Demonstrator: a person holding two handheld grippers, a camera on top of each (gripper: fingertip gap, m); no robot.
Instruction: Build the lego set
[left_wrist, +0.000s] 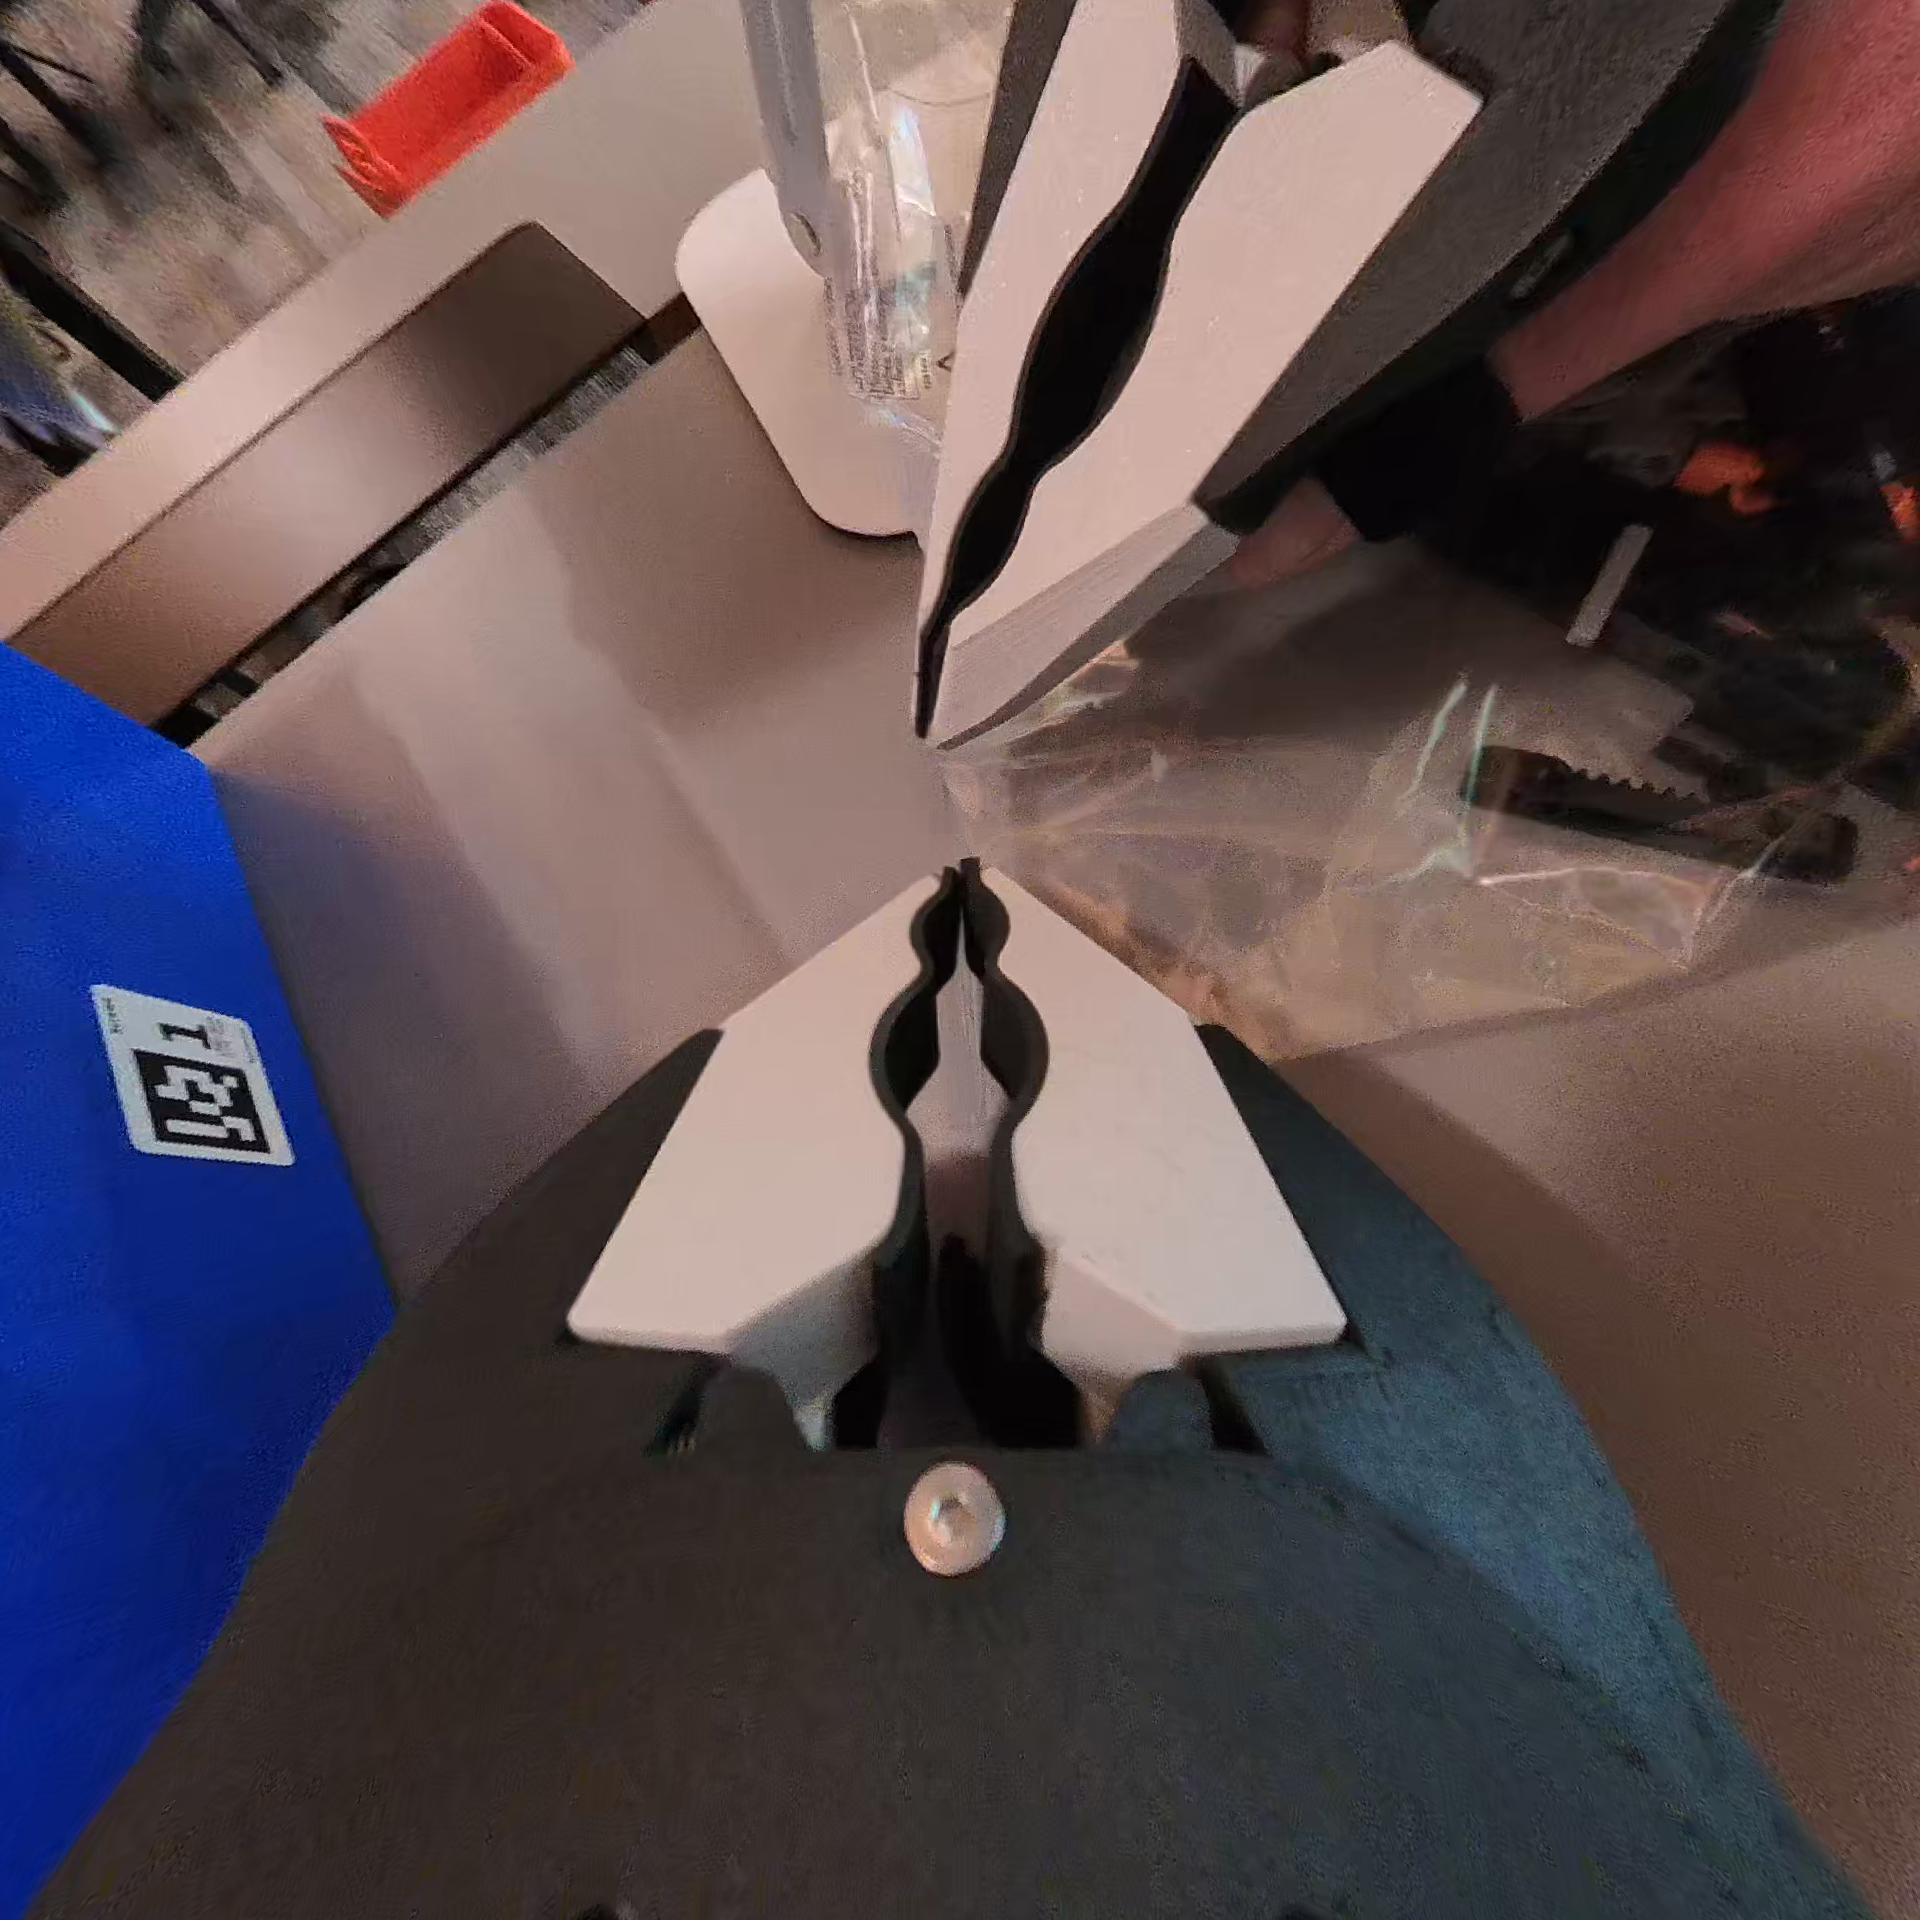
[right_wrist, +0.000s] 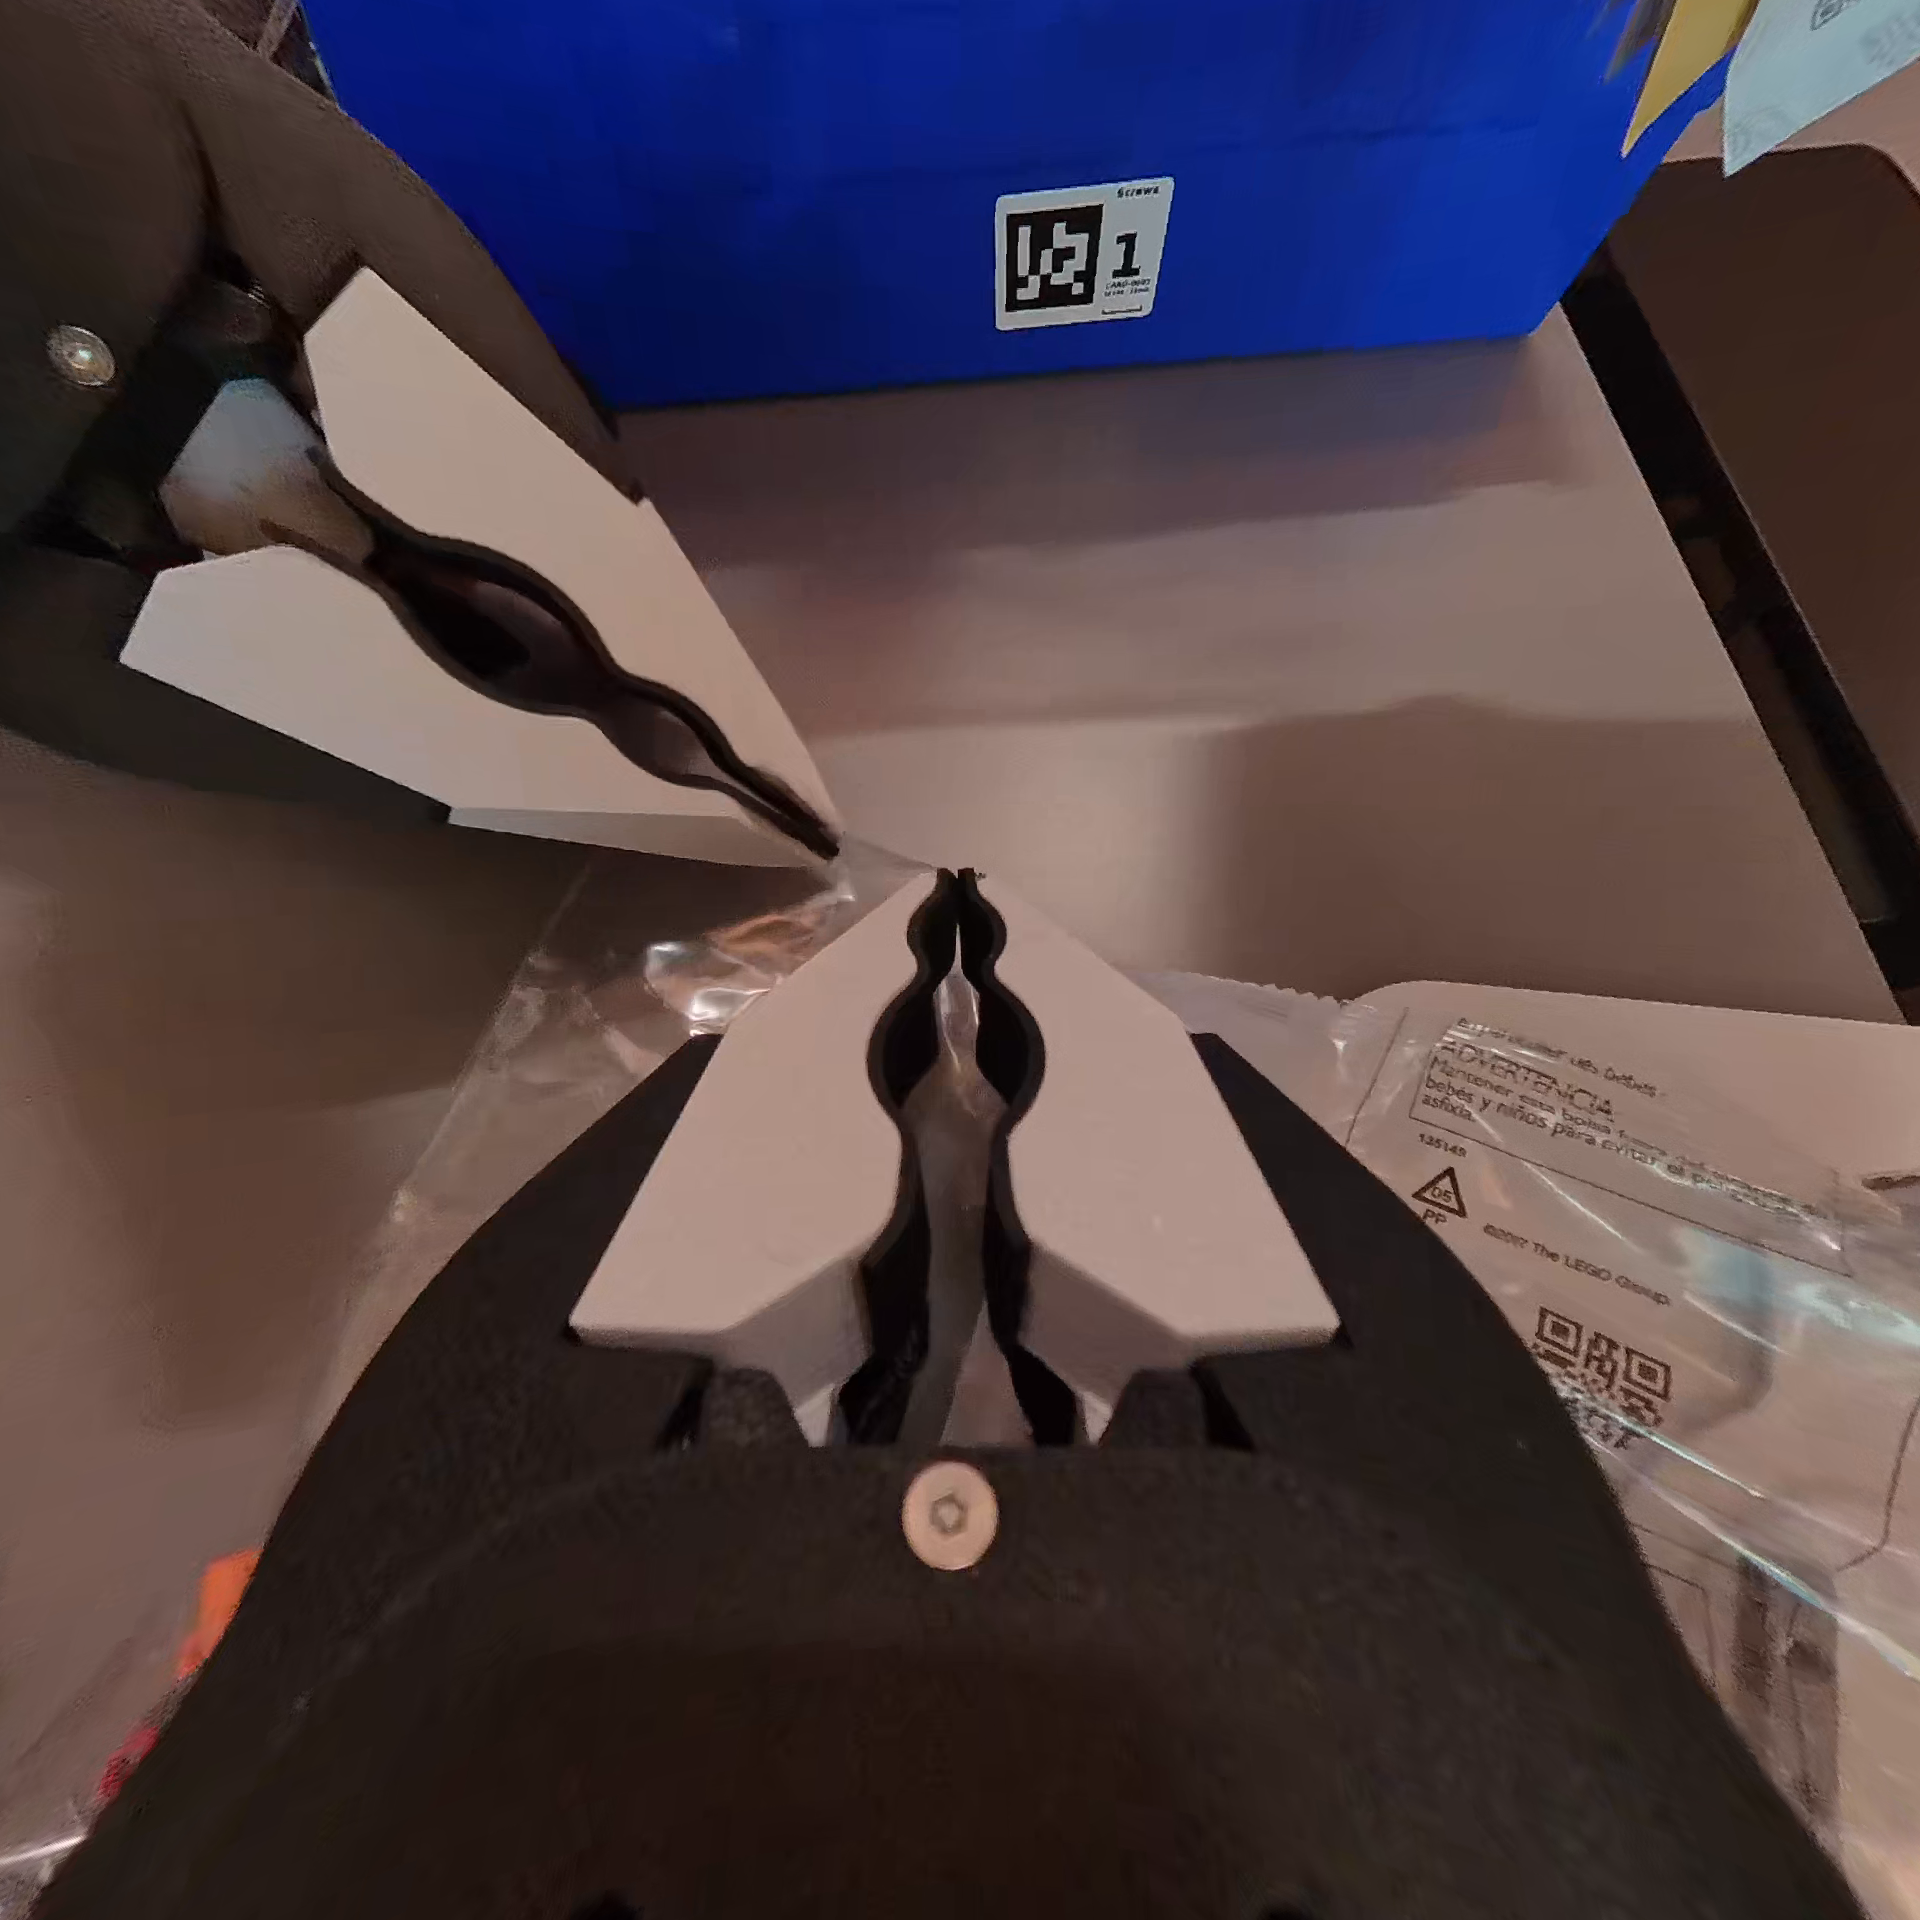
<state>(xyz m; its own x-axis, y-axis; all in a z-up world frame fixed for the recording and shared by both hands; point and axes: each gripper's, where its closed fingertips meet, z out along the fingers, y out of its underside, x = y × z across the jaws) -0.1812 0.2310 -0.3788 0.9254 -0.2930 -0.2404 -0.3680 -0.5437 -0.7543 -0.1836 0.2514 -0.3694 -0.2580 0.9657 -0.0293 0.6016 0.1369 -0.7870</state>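
Both-sided pinch — left hand-held gripper (left_wrist: 961, 873) and right hand-held gripper (right_wrist: 956, 878) clamped on clear plastic bag (left_wrist: 1351, 831) — over table (left_wrist: 623, 779).

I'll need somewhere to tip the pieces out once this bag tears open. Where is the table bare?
Bare table lies between the blue bin and the two pinching hand-held grippers. Crowded: the clear bag under them, a printed bag to the right.

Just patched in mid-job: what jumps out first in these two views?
Both grippers, left gripper and right gripper, meet tip to tip over the table, each shut on an edge of the clear plastic bag. Behind them stands a blue bin bearing a sticker.
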